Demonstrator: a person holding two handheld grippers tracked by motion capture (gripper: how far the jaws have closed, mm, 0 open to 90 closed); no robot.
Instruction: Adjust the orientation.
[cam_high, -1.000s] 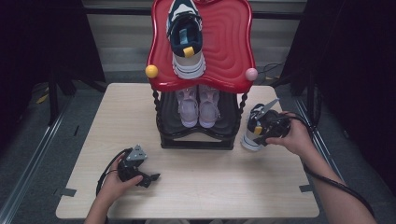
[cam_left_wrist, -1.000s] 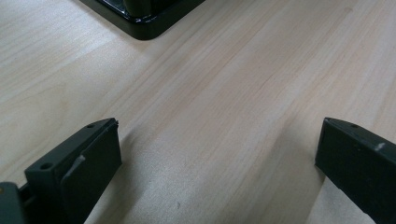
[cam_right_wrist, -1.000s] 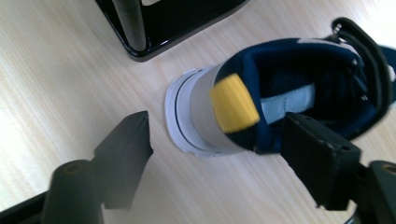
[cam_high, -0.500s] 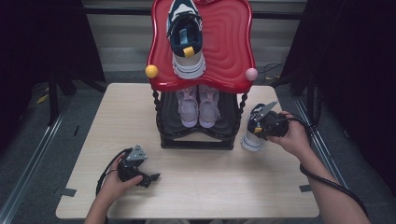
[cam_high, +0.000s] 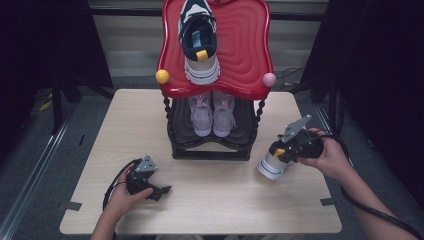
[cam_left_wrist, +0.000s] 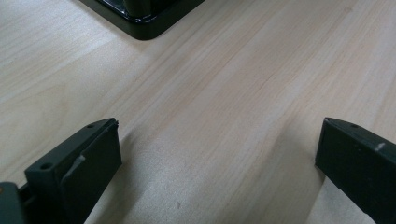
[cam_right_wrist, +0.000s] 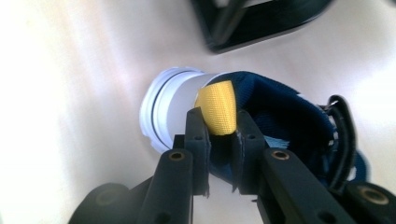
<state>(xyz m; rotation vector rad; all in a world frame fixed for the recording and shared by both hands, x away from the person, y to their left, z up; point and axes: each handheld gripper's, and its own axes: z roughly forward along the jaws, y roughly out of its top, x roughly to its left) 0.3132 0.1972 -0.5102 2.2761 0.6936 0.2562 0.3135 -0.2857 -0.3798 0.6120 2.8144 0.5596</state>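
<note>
A navy and white sneaker (cam_high: 271, 164) with a yellow heel tab (cam_right_wrist: 217, 106) hangs tilted just above the table at the right of the rack. My right gripper (cam_high: 286, 151) (cam_right_wrist: 218, 122) is shut on its heel at the yellow tab. Its mate (cam_high: 199, 40) lies on the red top shelf (cam_high: 245, 50) of the shoe rack. A pair of pink sneakers (cam_high: 213, 112) sits on the black lower shelf. My left gripper (cam_high: 159, 190) (cam_left_wrist: 217, 154) rests open on the table at the front left, with bare wood between its jaws.
The rack's black base (cam_left_wrist: 140, 16) stands at the table's (cam_high: 215, 200) centre back. A yellow knob (cam_high: 162, 76) and a pink knob (cam_high: 269, 79) stick out from the red shelf's front corners. Cables trail from both grippers.
The right gripper has carried the navy sneaker a little toward the table's front and tilted it. The left gripper has not moved.
</note>
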